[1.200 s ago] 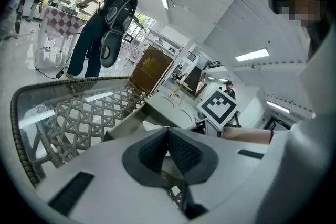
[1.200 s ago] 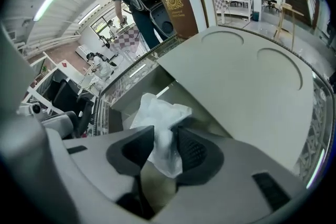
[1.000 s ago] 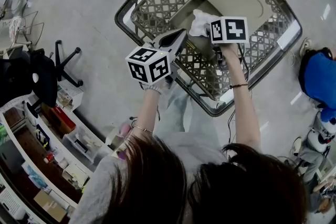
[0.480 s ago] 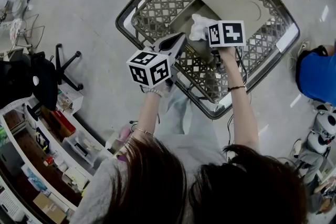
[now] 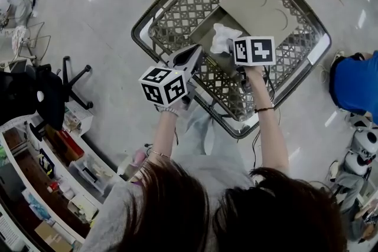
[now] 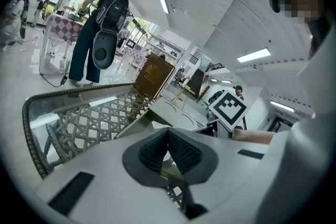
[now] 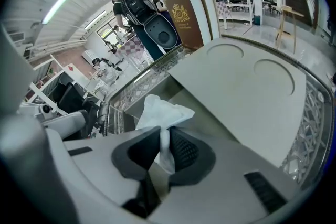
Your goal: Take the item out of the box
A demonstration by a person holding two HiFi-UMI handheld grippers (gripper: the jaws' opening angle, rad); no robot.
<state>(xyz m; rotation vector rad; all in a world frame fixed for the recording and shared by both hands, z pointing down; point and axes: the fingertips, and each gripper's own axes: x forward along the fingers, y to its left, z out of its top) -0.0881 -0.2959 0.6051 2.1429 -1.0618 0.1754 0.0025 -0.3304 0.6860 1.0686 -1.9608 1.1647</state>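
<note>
A grey cardboard box (image 5: 204,38) stands on a lattice table (image 5: 177,6), its lid (image 5: 260,9) folded back. In the right gripper view the lid (image 7: 247,86) shows two round marks. A crumpled white tissue (image 5: 222,38) sticks up out of the box. My right gripper (image 7: 164,134) is shut on that tissue (image 7: 157,113), and its pads pinch the lower end. From the head view the right gripper (image 5: 233,51) hangs over the box. My left gripper (image 5: 192,56) hovers at the box's near left corner. Its jaws (image 6: 168,132) are shut, with nothing between them.
The table's metal rim (image 6: 31,113) curves round the lattice. A brown board (image 7: 184,8) stands at the far edge. An office chair (image 5: 71,77) and shelves (image 5: 53,168) are on the left. A person in blue (image 5: 354,82) is at the right, and another with a backpack (image 6: 100,34) stands beyond the table.
The left gripper has drifted slightly left. The right gripper stays over the box with the tissue at its tips. The whole view has shifted a little.
</note>
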